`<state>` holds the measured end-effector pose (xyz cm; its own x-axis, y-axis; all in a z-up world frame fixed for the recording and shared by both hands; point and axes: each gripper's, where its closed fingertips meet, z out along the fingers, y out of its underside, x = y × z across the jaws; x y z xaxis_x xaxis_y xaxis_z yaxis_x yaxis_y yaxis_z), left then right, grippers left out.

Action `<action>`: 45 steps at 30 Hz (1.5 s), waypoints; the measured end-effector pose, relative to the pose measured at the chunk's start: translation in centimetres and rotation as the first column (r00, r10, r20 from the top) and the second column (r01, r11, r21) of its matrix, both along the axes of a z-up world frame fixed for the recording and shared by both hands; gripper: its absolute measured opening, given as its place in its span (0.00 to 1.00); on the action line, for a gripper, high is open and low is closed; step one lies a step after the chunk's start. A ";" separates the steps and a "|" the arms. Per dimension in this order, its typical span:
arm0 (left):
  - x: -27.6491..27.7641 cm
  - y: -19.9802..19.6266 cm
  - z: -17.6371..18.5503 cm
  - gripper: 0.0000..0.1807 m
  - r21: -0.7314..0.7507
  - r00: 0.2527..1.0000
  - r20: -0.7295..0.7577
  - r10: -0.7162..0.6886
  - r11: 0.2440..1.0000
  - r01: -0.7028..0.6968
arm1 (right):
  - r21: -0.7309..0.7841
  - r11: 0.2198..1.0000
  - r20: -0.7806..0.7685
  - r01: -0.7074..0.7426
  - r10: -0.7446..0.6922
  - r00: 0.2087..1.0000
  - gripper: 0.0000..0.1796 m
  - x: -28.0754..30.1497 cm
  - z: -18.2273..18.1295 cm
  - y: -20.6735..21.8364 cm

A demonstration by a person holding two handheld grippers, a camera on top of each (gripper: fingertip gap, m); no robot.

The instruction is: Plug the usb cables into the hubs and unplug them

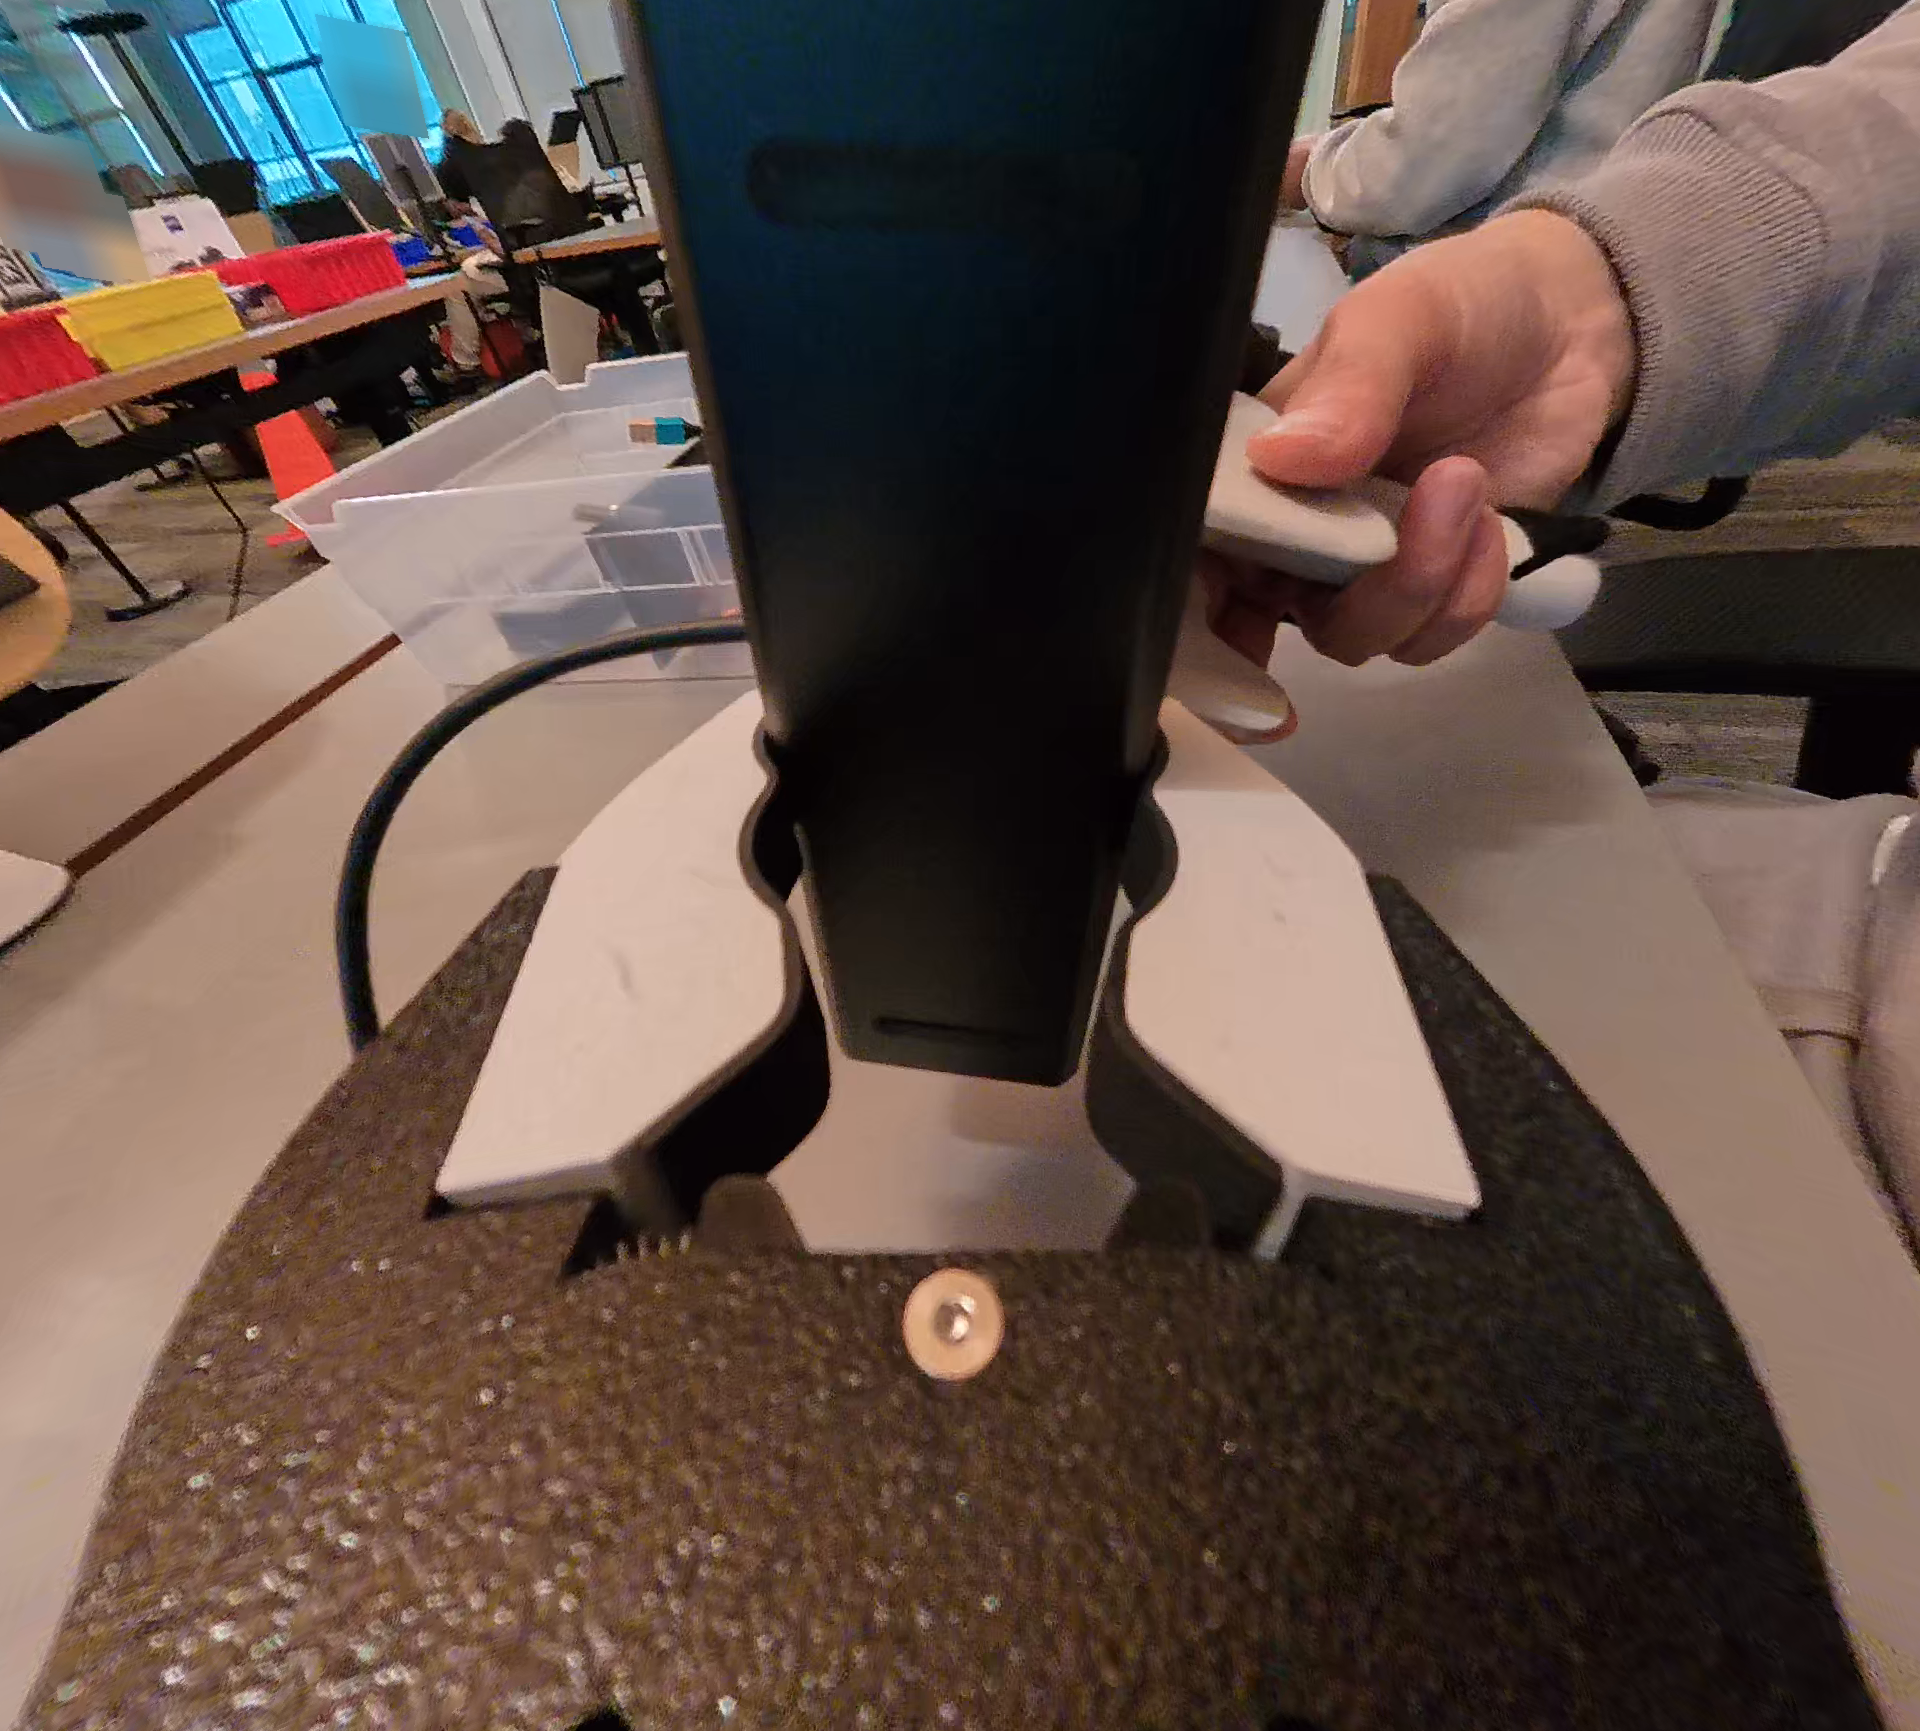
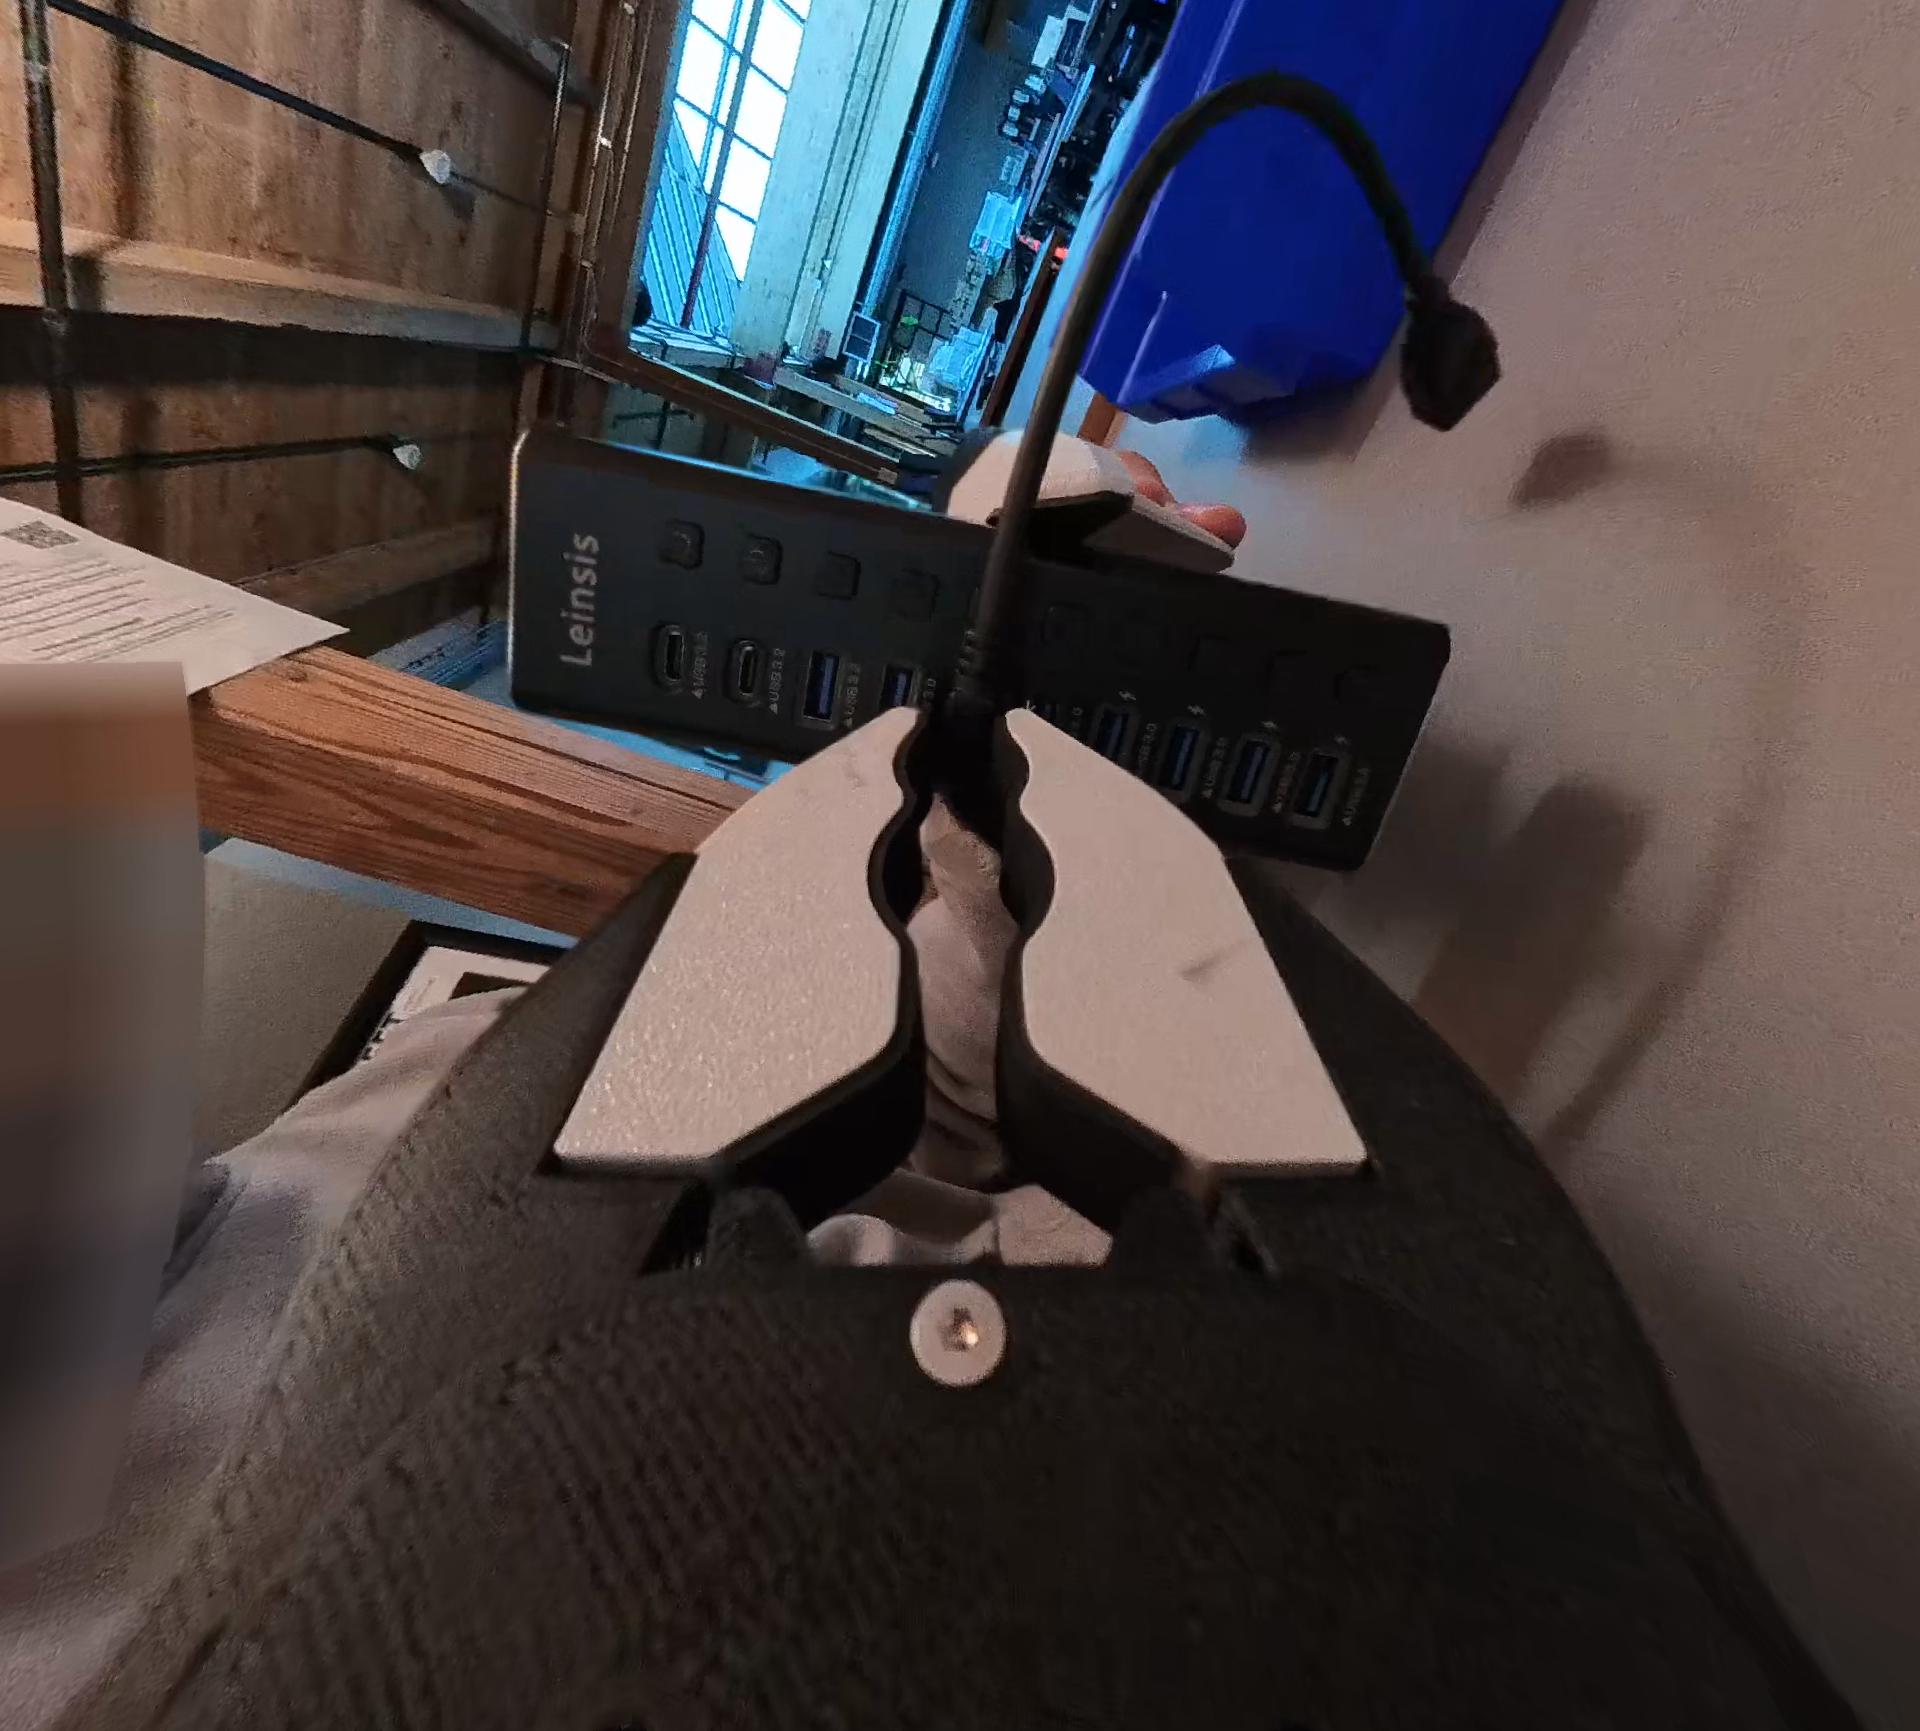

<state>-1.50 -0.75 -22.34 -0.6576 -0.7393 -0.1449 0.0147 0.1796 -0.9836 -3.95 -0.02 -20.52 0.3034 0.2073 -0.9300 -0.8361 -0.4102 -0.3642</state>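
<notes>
My left gripper (image 1: 956,793) is shut on a long dark USB hub (image 1: 956,331) and holds it on end above the table. In the right wrist view the hub's face (image 2: 727,632) shows a row of ports and buttons, with the left gripper's white fingers (image 2: 1044,476) clamped over its far edge. My right gripper (image 2: 964,731) is shut on the plug (image 2: 971,684) of a black USB cable (image 2: 1049,310), right at the port row. The plug's tip is hidden by the fingers. The cable arcs up to its free end connector (image 2: 1449,362). A hand (image 1: 1455,403) holds the right gripper behind the hub.
A clear plastic tray (image 1: 416,528) stands on the grey table (image 1: 208,1006) behind the hub, and a black cable (image 1: 416,746) loops at its left. A blue bin (image 2: 1299,123) sits on the table in the right wrist view. A seated person is at the right (image 1: 1558,71).
</notes>
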 end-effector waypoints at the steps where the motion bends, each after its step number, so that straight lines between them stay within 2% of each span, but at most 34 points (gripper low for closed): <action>1: 0.0 0.1 0.1 0.34 0.010 1.000 0.019 0.009 1.000 -0.009 | -0.006 1.000 0.003 -0.008 0.008 1.000 0.05 -0.1 0.1 0.0; 7: -0.3 -0.3 0.2 0.34 0.091 0.997 0.082 0.000 0.996 -0.008 | -0.079 0.989 0.044 -0.128 0.131 0.990 0.05 -0.5 -0.1 -1.0; 10: -0.3 -0.7 0.5 0.34 0.080 0.995 0.094 -0.014 0.997 0.007 | -0.098 0.983 0.092 -0.154 0.163 0.982 0.06 -0.6 0.0 -1.3; 17: -0.9 -1.0 0.8 0.34 0.064 0.993 0.104 -0.051 0.997 0.045 | -0.050 0.980 0.059 -0.192 0.195 0.979 0.06 -1.1 0.2 -1.7; 21: -1.1 -1.3 0.7 0.34 0.065 0.992 0.093 -0.089 0.994 0.083 | -0.053 0.972 0.150 -0.229 0.235 0.960 0.06 -1.5 0.0 -2.0; 23: -1.3 -1.5 0.2 0.34 0.096 0.992 0.071 -0.106 0.991 0.099 | -0.066 0.963 0.314 -0.260 0.268 0.911 0.07 -1.2 -0.4 -2.5; 24: -1.2 -1.5 0.2 0.34 0.066 0.992 0.057 -0.108 0.992 0.105 | -0.052 0.967 0.401 -0.250 0.249 0.881 0.12 -0.9 -0.1 -2.7; 25: -1.2 -1.2 0.4 0.34 0.034 0.993 0.054 -0.103 0.994 0.101 | -0.036 0.969 0.514 -0.244 0.227 0.827 0.20 -0.6 0.4 -2.9; 27: -1.3 -0.6 0.7 0.34 -0.010 0.994 0.038 -0.105 0.994 0.106 | 0.038 0.983 0.776 -0.181 0.085 0.624 0.36 0.7 1.8 -2.5; 28: -1.4 -0.5 0.9 0.34 -0.040 0.993 0.036 -0.115 0.992 0.116 | 0.118 0.977 0.859 -0.178 -0.010 0.512 0.40 0.7 3.2 -2.3; 29: -1.5 -0.6 1.0 0.34 -0.065 0.990 0.029 -0.137 0.988 0.139 | 0.178 0.964 0.905 -0.196 -0.082 0.417 0.39 0.3 4.3 -2.0; 30: -1.5 -0.7 0.8 0.34 -0.069 0.988 0.021 -0.152 0.986 0.153 | 0.200 0.953 0.927 -0.227 -0.109 0.360 0.37 -0.4 5.0 -1.6; 32: -1.6 -1.0 0.3 0.34 -0.043 0.987 -0.001 -0.163 0.986 0.163 | 0.180 0.957 0.944 -0.227 -0.103 0.313 0.35 -1.1 5.1 -0.3; 35: -1.9 -1.5 0.0 0.34 -0.022 0.982 -0.011 -0.189 0.982 0.189 | 0.171 0.935 0.945 -0.310 -0.066 0.321 0.32 -2.7 4.7 1.0; 37: -1.9 -1.4 0.1 0.34 -0.046 0.982 -0.016 -0.186 0.982 0.185 | 0.166 0.933 0.955 -0.321 -0.071 0.287 0.32 -2.9 4.9 1.7; 38: -1.9 -1.2 0.3 0.34 -0.056 0.983 -0.005 -0.182 0.982 0.182 | 0.180 0.931 0.949 -0.318 -0.079 0.307 0.32 -2.9 5.2 1.9; 41: -2.2 -0.8 2.2 0.34 -0.175 0.983 0.038 -0.179 0.967 0.182 | 0.294 0.917 0.878 -0.272 -0.146 0.455 0.32 -2.6 7.0 2.5; 43: -2.1 -0.8 2.5 0.34 -0.207 0.984 0.027 -0.176 0.962 0.178 | 0.322 0.914 0.853 -0.248 -0.166 0.495 0.32 -2.5 7.4 2.9; 45: -1.8 -1.2 1.3 0.37 -0.149 0.986 -0.029 -0.163 0.976 0.157 | 0.326 0.911 0.851 -0.254 -0.166 0.498 0.32 -2.8 7.3 3.3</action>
